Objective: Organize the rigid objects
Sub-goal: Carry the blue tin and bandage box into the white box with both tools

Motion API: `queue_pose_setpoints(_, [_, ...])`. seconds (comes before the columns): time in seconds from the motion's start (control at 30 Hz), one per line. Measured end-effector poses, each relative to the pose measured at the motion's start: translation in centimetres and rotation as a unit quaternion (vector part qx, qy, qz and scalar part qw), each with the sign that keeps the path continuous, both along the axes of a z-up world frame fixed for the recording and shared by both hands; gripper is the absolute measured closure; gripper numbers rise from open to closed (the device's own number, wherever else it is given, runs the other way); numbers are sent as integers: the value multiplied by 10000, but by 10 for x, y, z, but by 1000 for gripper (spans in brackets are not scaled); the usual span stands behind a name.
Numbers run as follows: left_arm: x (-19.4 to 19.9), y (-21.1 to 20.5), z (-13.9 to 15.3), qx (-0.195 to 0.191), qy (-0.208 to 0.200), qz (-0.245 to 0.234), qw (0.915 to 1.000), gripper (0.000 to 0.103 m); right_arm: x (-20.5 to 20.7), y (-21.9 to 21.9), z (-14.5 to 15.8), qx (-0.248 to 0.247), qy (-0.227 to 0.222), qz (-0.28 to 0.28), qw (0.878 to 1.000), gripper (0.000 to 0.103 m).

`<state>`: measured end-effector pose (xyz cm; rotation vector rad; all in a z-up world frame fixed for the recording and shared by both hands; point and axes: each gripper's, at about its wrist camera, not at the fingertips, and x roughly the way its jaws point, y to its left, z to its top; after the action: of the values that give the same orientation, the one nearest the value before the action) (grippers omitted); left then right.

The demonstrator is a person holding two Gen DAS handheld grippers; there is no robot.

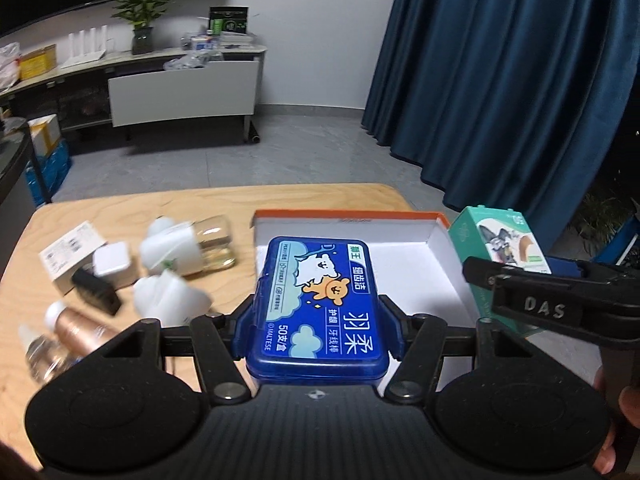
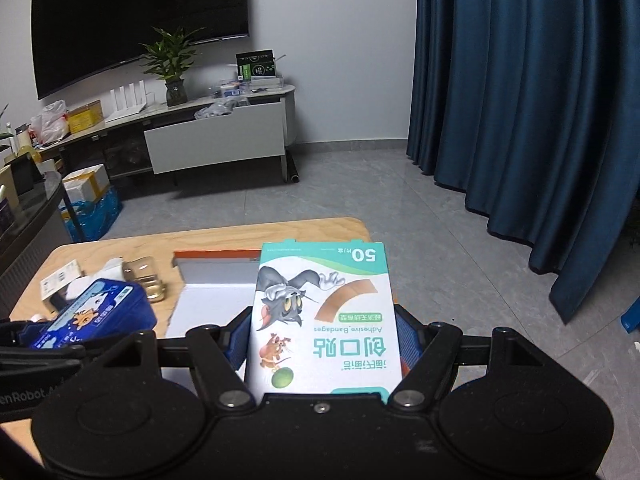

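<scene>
My left gripper (image 1: 318, 320) is shut on a blue plastic floss-pick box (image 1: 320, 300) and holds it over the near edge of an open white box with an orange rim (image 1: 436, 248). My right gripper (image 2: 322, 332) is shut on a white and green adhesive bandage box (image 2: 324, 320) and holds it above the right part of the white box (image 2: 212, 300). The bandage box also shows in the left wrist view (image 1: 504, 248), and the floss box in the right wrist view (image 2: 96, 312).
On the wooden table (image 1: 224, 200) left of the white box lie a glass bottle (image 1: 216, 248), white bottles (image 1: 168, 252), a small carton (image 1: 68, 252), a black item (image 1: 96, 292) and a copper tube (image 1: 80, 328). The floor lies beyond the table's far edge.
</scene>
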<state>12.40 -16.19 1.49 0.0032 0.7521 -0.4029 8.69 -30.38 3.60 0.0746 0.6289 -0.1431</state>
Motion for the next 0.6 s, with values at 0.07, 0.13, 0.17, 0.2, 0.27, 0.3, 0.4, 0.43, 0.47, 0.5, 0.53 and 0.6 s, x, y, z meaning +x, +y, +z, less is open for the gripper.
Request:
queue_pose_setpoints(0.07, [5, -5, -1, -19, -5, -33, 10000, 41, 6, -7, -3, 10, 43, -43, 10000, 19])
queue_pose_setpoints(0.13, [10, -7, -4, -25, 19, -52, 10000, 41, 11, -14, -6, 58, 81, -67, 9999, 19])
queue_pose_setpoints(0.17, [11, -8, -4, -24, 25, -48, 10000, 41, 13, -15, -7, 47, 103, -71, 9999, 19])
queue_pose_setpoints(0.2, [12, -9, -3, -20, 43, -46, 10000, 41, 16, -16, -7, 27, 122, -68, 9999, 19])
queue_pose_setpoints(0.27, [15, -13, -4, 3, 87, -43, 10000, 41, 22, -20, -11, 13, 161, -48, 9999, 19])
queue_pose_setpoints(0.3, [16, -12, -5, 13, 97, -28, 9999, 41, 25, -21, -12, 8, 187, -31, 9998, 19])
queue_pose_setpoints(0.4, [21, -14, -7, 9, 137, 33, 9999, 41, 34, -23, -14, 2, 233, 4, 9997, 19])
queue_pose_setpoints(0.43, [22, -16, -5, 2, 134, 65, 9999, 41, 35, -24, -15, 8, 247, 26, 9997, 19])
queue_pose_setpoints(0.47, [23, -17, -5, 10, 140, 82, 9999, 41, 37, -24, -16, -6, 260, 34, 9997, 19])
queue_pose_setpoints(0.5, [25, -18, -5, 15, 155, 90, 9998, 41, 37, -23, -17, -27, 275, 34, 9996, 19])
queue_pose_setpoints(0.53, [26, -19, -6, 14, 168, 104, 9998, 41, 39, -23, -18, -20, 292, 44, 9996, 19])
queue_pose_setpoints(0.6, [28, -21, -6, 22, 186, 120, 9998, 41, 43, -26, -21, 6, 334, 64, 9994, 19])
